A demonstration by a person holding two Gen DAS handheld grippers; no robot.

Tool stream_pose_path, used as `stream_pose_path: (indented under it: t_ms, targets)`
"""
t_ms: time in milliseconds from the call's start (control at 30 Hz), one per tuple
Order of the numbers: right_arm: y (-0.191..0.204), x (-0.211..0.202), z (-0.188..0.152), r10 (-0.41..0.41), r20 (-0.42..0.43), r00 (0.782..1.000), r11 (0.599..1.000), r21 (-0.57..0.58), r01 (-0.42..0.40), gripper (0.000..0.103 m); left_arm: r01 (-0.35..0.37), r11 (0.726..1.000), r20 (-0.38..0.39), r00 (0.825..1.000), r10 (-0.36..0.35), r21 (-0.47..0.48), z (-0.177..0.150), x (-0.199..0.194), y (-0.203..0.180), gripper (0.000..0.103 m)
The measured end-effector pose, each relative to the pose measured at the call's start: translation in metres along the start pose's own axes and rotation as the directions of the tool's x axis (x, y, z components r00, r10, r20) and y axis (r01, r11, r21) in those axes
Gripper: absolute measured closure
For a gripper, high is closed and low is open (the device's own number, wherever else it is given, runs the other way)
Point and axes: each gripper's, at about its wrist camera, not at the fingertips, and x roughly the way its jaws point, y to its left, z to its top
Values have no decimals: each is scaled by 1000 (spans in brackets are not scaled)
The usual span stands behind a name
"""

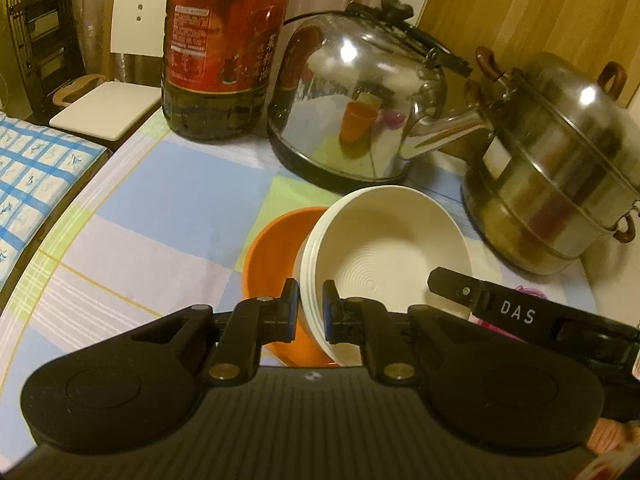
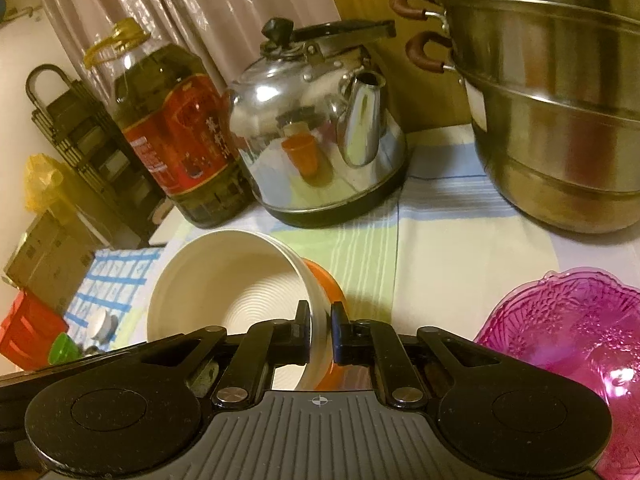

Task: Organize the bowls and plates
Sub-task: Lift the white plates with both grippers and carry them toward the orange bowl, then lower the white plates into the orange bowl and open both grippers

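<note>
A white ribbed bowl (image 1: 384, 248) is tilted over an orange bowl (image 1: 272, 248) on the checked tablecloth. My left gripper (image 1: 310, 312) is shut on the white bowl's near-left rim, one finger inside and one outside. My right gripper (image 2: 320, 332) is shut on the opposite rim of the same white bowl (image 2: 224, 280), with the orange bowl (image 2: 324, 280) showing just behind it. The right gripper's finger (image 1: 480, 300) shows in the left wrist view at the bowl's right side. A pink patterned glass bowl (image 2: 568, 336) sits to the right.
A steel kettle (image 1: 360, 112) and a large oil bottle (image 1: 224, 48) stand behind the bowls. A stacked steel steamer pot (image 1: 560, 160) stands at the right. A white chair (image 1: 120, 80) and a blue checked cloth (image 1: 32, 176) lie off the table's left edge.
</note>
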Motion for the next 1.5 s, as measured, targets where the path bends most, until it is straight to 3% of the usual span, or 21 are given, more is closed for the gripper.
stream_pose_path:
  t_ms: [367,1000,1100,1167,1500]
  targets:
    - [10,22,-7,-36,-12,999,996,-88,34,93,-21,999,-39,999,20,-36,-2,20,11,93]
    - [13,34,-13,-44,-32,999,989,-143,39,92,-33,999,-50,998,31,-42,-6,28,14,92]
    - [7,31,-11,-3,-12,1000,995,-95,2,83,-18,998,-51,999,14,-65,-5,28,17,87]
    - [4,26,-9,37,9,999,997,-67,-36,69,-10,997,-44,999,6,-80,-4,27,19,86]
    - [-9,12,0,49,64,997,999,-19,-48,67,-16,995,-1,1000,16,-98,0,18,21,82]
